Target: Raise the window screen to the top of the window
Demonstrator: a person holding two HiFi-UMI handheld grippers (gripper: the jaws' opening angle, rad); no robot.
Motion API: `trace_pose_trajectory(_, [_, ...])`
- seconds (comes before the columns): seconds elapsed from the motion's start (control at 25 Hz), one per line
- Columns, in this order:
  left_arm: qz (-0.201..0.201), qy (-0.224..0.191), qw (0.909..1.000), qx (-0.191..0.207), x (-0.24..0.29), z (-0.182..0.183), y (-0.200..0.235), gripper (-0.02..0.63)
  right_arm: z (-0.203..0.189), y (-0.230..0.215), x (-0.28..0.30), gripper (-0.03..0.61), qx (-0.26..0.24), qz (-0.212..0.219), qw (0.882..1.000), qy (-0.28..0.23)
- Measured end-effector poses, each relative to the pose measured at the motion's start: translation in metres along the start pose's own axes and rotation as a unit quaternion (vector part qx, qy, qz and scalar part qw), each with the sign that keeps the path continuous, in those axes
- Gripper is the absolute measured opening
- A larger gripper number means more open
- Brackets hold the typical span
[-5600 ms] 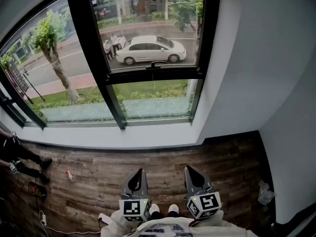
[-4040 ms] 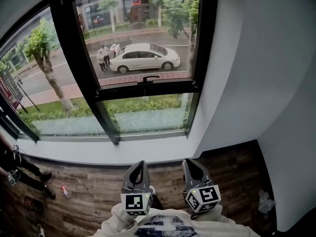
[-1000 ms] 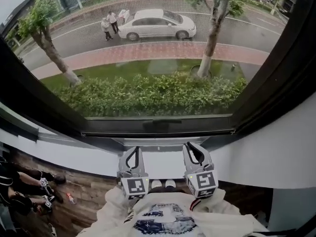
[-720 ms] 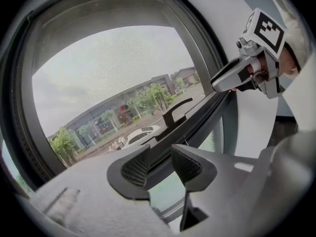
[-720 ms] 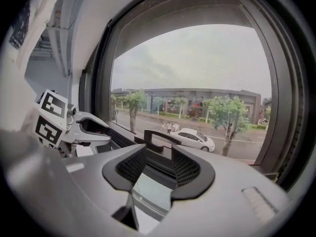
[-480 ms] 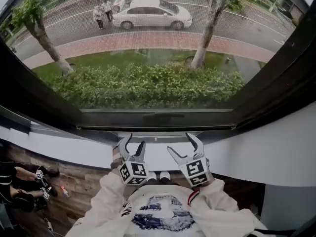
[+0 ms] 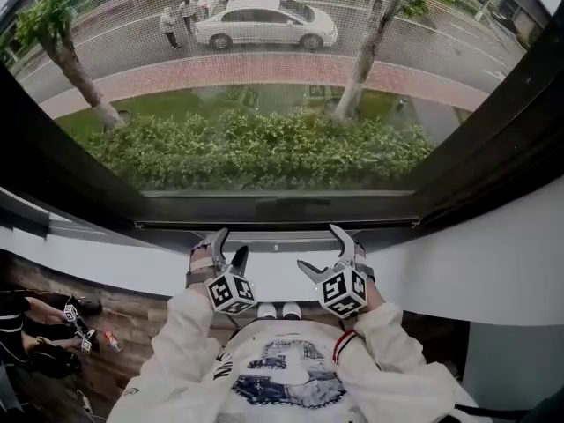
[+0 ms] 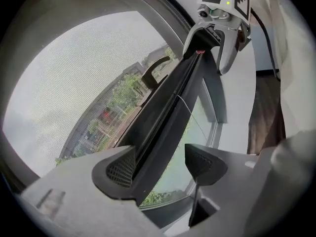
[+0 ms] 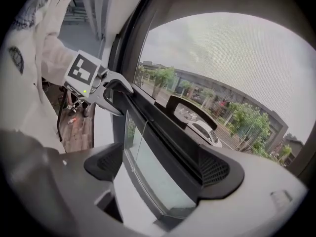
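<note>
Two grippers are seen side by side at the black bottom rail (image 7: 273, 208) of the window screen (image 7: 264, 86): left gripper (image 7: 229, 245) and right gripper (image 7: 319, 249). Both sets of jaws are opening. The rail is passed between each pair, close beside one pad (image 8: 120, 169) and clear of the other, so nothing is clenched. The rail is set low, just above the white sill (image 7: 106, 267), with the mesh spread over the pane above. The curved handle (image 9: 190, 110), between the grippers, is touched by neither.
</note>
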State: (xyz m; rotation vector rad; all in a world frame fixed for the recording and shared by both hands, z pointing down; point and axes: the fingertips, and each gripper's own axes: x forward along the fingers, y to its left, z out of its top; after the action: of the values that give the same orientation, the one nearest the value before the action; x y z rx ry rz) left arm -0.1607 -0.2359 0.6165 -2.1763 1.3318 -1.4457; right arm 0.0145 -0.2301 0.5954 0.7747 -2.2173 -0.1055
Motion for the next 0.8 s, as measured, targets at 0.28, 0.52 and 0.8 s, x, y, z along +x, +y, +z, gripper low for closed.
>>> trace_pose_trajectory(0.28, [0.018, 0.008, 0.9987, 0.047, 0.004, -0.002, -0.003, 0.318, -0.024, 0.011, 0.012, 0.471, -0.074, -0.011, 0.996, 0.051])
trace_pose_trajectory(0.52, [0.027, 0.009, 0.9976, 0.062, 0.005, -0.003, -0.002, 0.318, -0.021, 0.008, 0.020, 0.436, -0.101, -0.039, 0.993, 0.052])
trace_pose_trajectory(0.8, [0.039, -0.001, 0.9966, 0.072, 0.004, 0.002, -0.005, 0.316, -0.026, 0.007, 0.017, 0.436, -0.104, -0.041, 0.993, 0.034])
